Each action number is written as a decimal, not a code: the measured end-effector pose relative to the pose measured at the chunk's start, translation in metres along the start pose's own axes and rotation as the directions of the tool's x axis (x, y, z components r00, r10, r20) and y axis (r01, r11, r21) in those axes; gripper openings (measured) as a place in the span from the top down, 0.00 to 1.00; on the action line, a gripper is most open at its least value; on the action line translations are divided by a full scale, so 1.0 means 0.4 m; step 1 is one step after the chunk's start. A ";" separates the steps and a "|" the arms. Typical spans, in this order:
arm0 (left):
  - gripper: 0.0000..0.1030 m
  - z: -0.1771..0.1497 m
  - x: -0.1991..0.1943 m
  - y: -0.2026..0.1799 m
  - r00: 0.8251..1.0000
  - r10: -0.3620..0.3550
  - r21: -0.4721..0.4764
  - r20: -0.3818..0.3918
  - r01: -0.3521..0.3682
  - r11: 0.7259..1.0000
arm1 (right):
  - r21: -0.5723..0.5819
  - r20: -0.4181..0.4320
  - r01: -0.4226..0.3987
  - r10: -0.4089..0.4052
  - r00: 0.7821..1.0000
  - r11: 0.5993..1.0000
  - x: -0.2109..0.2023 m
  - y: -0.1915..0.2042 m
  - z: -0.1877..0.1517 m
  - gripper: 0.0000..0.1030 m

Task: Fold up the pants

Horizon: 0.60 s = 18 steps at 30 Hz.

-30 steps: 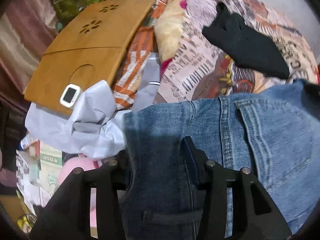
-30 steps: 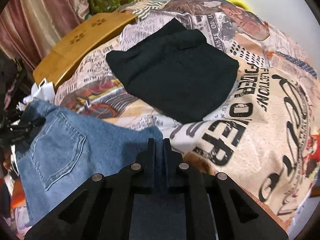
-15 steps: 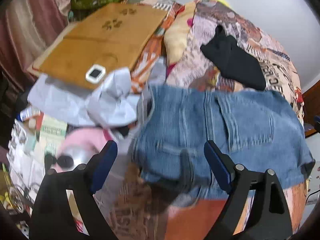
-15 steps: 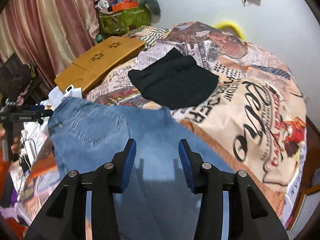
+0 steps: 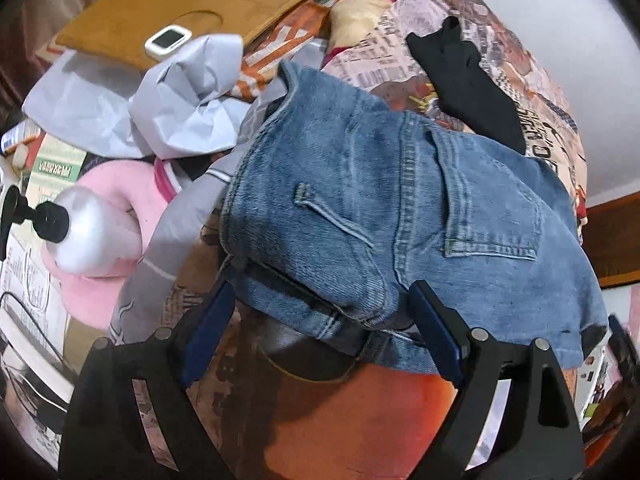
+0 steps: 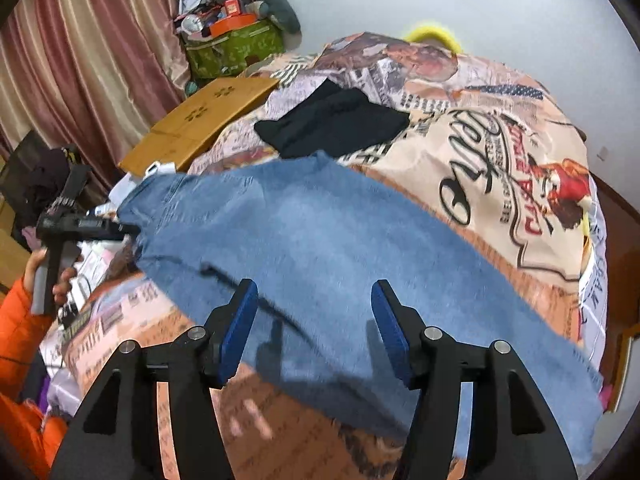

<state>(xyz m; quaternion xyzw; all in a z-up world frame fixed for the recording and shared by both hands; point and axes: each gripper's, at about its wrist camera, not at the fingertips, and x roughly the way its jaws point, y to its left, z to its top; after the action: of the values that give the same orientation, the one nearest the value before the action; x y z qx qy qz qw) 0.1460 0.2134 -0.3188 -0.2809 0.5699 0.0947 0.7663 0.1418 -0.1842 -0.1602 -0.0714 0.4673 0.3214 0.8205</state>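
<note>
Left gripper (image 5: 320, 320) spread wide, holding nothing, hovering just short of the waistband corner of the blue jeans (image 5: 400, 208). Right gripper (image 6: 314, 326) likewise parted and empty, above the leg end of the same jeans (image 6: 340, 260).

Jeans lie on the printed bedspread (image 6: 500, 168), back pocket (image 5: 492, 208) up, apparently doubled leg over leg (layered edges show at the waist in the left wrist view). Waistband end hangs close to the bed's cluttered edge; legs run away across the mattress.

Handling, as judged: denim is heavy and limp but holds a crease; it will sag between two grip points and drag on the bedspread. Not slippery, not fragile. Best holds look like the thick waistband seam near the belt loop (image 5: 332, 216) and the far hem corners, pinching all layers together.

Just beside the waist: crumpled white paper (image 5: 180, 100), a pink cushion (image 5: 116, 200), a white bottle with black cap (image 5: 88, 236). Farther off, a wooden lap desk (image 5: 192, 12) carrying a small white timer (image 5: 168, 40). Beyond the jeans, a folded black garment (image 6: 332, 124), apart from the denim.
</note>
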 end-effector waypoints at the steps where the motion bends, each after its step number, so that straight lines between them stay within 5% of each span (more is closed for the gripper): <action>1: 0.14 -0.002 0.000 0.005 1.000 0.007 -0.007 -0.005 -0.007 1.000 | -0.003 -0.009 -0.002 0.002 1.000 1.000 0.007 0.002 -0.006 0.46; 8: 0.14 -0.044 -0.029 0.008 1.000 -0.008 0.017 0.015 0.008 1.000 | -0.037 -0.036 0.041 -0.042 0.998 0.998 0.063 0.022 -0.043 0.47; 12: 0.14 -0.038 -0.007 -0.010 0.992 -0.124 -0.008 -0.037 0.124 0.992 | -0.043 -0.029 0.051 -0.052 0.998 0.998 0.078 0.025 -0.041 0.47; 15: 0.14 -0.018 0.009 -0.032 0.993 -0.117 -0.018 -0.023 0.117 0.993 | -0.053 -0.018 0.058 -0.059 0.998 0.997 0.080 0.031 -0.044 0.57; 17: 0.20 0.000 0.018 -0.039 0.993 -0.118 -0.037 -0.007 0.117 0.992 | -0.054 -0.017 0.059 -0.060 0.998 0.997 0.079 0.033 -0.049 0.62; 18: 0.35 0.009 0.024 -0.042 0.993 -0.116 -0.046 -0.002 0.116 0.992 | -0.052 -0.014 0.061 -0.061 0.998 0.997 0.077 0.031 -0.051 0.69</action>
<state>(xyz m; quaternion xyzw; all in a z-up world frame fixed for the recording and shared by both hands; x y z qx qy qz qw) 0.1599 0.1999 -0.3215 -0.3312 0.5521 0.0621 0.7627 0.1309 -0.1688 -0.1942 -0.1095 0.4628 0.3077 0.8241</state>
